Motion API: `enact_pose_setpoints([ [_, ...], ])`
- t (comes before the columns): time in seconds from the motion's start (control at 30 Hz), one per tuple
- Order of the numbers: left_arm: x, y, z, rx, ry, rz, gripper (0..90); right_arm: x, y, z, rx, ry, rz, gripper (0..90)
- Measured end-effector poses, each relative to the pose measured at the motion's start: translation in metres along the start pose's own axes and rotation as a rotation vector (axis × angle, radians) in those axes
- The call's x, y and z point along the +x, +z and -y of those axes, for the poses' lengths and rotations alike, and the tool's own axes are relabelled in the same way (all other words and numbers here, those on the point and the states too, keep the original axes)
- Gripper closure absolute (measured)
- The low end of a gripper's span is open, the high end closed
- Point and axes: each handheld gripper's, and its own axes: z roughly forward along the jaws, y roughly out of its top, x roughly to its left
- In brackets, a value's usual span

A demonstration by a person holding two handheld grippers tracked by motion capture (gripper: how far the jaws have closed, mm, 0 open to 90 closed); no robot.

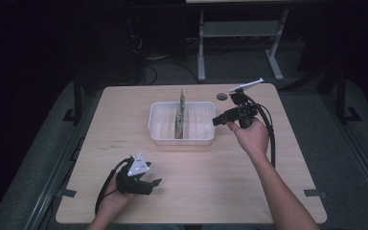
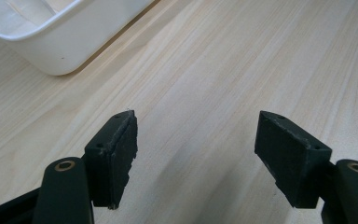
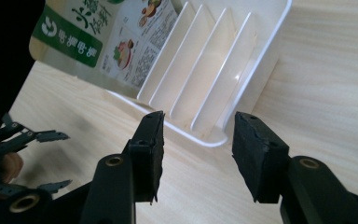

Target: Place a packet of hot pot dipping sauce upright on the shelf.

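A white slotted rack tray (image 1: 160, 134) sits at the table's middle back, with a flat printed packet (image 1: 180, 115) standing upright in one slot. My right gripper (image 1: 216, 120) hovers just off the tray's right end, jaws open and empty. In the right gripper view the packet (image 3: 102, 37) with green label leans in the tray (image 3: 261, 60), whose dividers lie just beyond my right gripper (image 3: 198, 140). My left gripper (image 1: 154, 186) rests low near the front left, open, empty. In the left gripper view the left gripper (image 2: 196, 140) spans bare wood, the tray corner (image 2: 56, 51) ahead.
The wooden table (image 1: 268, 191) has bare room in front of the tray and to both sides. A dark round grommet (image 1: 222, 97) sits at the back edge. Metal frame legs (image 1: 201, 52) stand on the floor beyond the table. The far hand's gripper (image 3: 23, 140) appears at the left.
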Motion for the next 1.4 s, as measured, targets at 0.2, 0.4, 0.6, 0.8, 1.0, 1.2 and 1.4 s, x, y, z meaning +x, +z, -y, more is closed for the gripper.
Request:
enact_pose_setpoints([
  [0.2,0.0,0.0,0.0,-0.003,0.001,-0.001,29.3,-0.004,-0.002,0.013,0.002,0.005,-0.014,52.5],
  [0.4,0.0,0.001,0.0,-0.001,0.002,-0.003,29.1,-0.011,-0.003,0.028,0.007,-0.001,-0.017,52.2],
  [0.6,0.0,0.001,0.0,-0.002,0.001,-0.005,29.0,-0.017,-0.001,0.041,0.014,0.006,-0.018,52.0],
  [0.8,0.0,0.001,0.0,-0.002,0.002,-0.006,28.9,-0.021,0.0,0.052,0.026,0.002,-0.017,51.7],
  [1.0,0.0,0.001,0.0,-0.003,0.003,-0.009,28.9,-0.023,0.001,0.064,0.026,-0.002,-0.02,51.4],
  [1.2,0.001,0.0,0.0,-0.005,0.002,-0.012,28.9,-0.025,0.003,0.074,0.031,-0.005,-0.023,51.1],
  [1.4,0.001,0.0,0.0,-0.007,0.0,-0.016,28.8,-0.029,0.005,0.087,0.044,-0.005,-0.027,50.9],
])
